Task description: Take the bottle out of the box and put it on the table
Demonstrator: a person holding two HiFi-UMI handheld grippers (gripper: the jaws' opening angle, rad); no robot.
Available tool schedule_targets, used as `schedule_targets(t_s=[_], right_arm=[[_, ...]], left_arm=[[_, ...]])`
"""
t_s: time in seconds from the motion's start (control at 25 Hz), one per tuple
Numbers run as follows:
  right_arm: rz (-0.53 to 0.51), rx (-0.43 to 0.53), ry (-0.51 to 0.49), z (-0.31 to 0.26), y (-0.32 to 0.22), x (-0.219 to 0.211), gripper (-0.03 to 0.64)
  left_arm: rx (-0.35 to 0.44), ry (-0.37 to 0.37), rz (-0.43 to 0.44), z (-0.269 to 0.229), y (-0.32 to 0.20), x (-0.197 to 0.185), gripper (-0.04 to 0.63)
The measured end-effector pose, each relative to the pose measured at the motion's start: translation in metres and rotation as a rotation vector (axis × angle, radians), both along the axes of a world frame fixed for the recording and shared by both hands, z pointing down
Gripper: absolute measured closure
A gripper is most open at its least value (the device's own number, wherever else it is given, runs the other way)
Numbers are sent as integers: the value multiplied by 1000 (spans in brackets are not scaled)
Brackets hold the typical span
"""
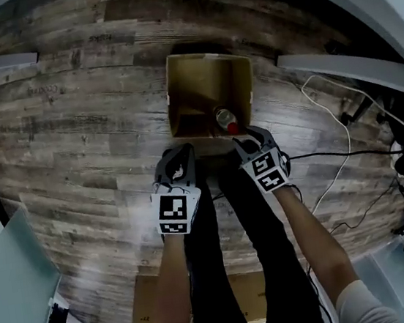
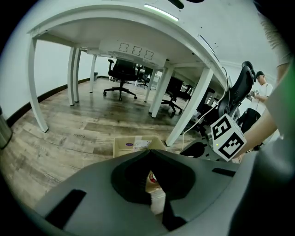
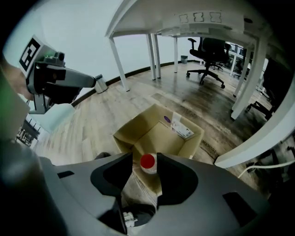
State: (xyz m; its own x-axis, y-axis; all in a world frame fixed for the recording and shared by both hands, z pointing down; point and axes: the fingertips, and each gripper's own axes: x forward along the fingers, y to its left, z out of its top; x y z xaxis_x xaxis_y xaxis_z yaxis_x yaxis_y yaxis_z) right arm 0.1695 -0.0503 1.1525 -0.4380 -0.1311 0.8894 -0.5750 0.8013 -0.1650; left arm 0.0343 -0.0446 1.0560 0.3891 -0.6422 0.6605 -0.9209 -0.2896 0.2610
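Right gripper (image 3: 144, 165) clamps the red-capped clear bottle (image 3: 147, 162) over the brown cardboard box (image 3: 193, 143); a slack grip could drop it; left gripper (image 2: 150, 153) closed

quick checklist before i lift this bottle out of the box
1. Grip on bottle: ok. The right gripper has its jaws closed on either side of the bottle, just below the red cap.
2. Bottle out of the box: not ok. It sits inside the box, at the near right corner.
3. Way up: ok. The box is open at the top and nothing covers the bottle.
4. Left gripper out of the way: ok. Jaws together, holding nothing, at the box's near edge and apart from the bottle.
5. Landing spot on the table: cannot tell. Only the legs and underside show.
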Motion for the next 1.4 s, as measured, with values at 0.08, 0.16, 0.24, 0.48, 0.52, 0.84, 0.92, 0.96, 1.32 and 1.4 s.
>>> schedule_targets(t_s=[0.08,0.16,0.24,0.48,0.52,0.84,0.92,0.96,1.32,1.4], right_arm=[[-38,10,37,18,0,-4,412],[-49,17,47,34,-1,-10,402],[-47,20,57,48,-3,-14,383],[-38,47,104,68,-6,-14,433],[-36,45,109,68,-5,-14,434],[-5,36,107,46,-7,-12,436],[-3,38,103,34,-7,-12,436],[-3,38,102,28,-7,-11,436],[13,74,61,-63,-14,0,436],[-8,93,66,-86,-17,2,437]], left_arm=[[-9,3,1,14,6,-1,580],[-21,6,3,27,13,-3,580],[-32,8,5,38,19,-6,580],[-41,7,18,53,33,-14,580],[-41,6,20,53,35,-16,581],[-33,8,54,29,33,-13,581],[-34,7,65,20,32,-12,581],[-36,6,64,14,31,-13,581],[-4,6,107,-61,15,-15,581],[7,5,112,-80,9,-19,581]])
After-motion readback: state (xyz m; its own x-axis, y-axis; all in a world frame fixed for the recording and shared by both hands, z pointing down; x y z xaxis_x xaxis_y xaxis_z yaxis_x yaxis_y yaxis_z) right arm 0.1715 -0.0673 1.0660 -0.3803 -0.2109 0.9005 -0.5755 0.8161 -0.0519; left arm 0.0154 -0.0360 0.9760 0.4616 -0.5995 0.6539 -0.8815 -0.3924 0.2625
